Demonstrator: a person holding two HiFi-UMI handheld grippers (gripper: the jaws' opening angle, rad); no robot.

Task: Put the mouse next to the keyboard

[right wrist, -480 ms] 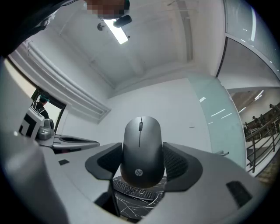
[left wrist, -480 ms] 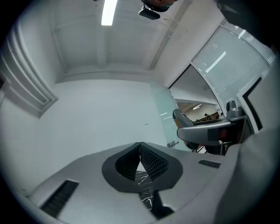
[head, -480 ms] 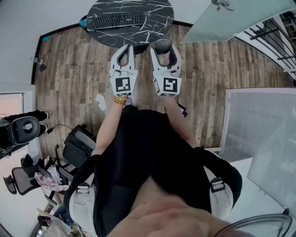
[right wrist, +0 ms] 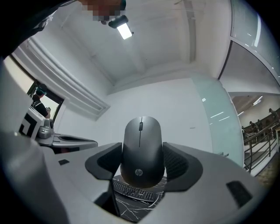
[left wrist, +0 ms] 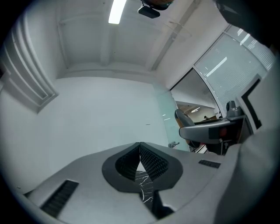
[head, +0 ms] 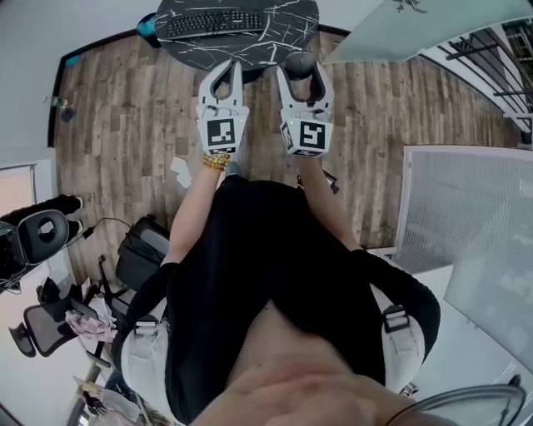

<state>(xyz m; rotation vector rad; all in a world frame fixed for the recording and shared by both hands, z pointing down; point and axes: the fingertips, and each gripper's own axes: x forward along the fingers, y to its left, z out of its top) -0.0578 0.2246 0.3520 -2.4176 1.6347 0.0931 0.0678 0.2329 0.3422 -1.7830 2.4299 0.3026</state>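
One marble table [head: 279, 37] lies ahead of and below both jaw pairs, with one keyboard [head: 212, 22] on it. Of two grippers, the left gripper [left wrist: 139, 148] is closed, tips meeting on nothing; the right gripper [head: 301, 75] clamps one mouse [right wrist: 141, 151] between wide-set jaws.

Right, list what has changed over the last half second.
Both grippers edged forward towards the table, the right gripper bringing the mouse up to its near edge. Unchanged: right jaws clamped on the mouse, left gripper shut and empty, keyboard in place on the table.
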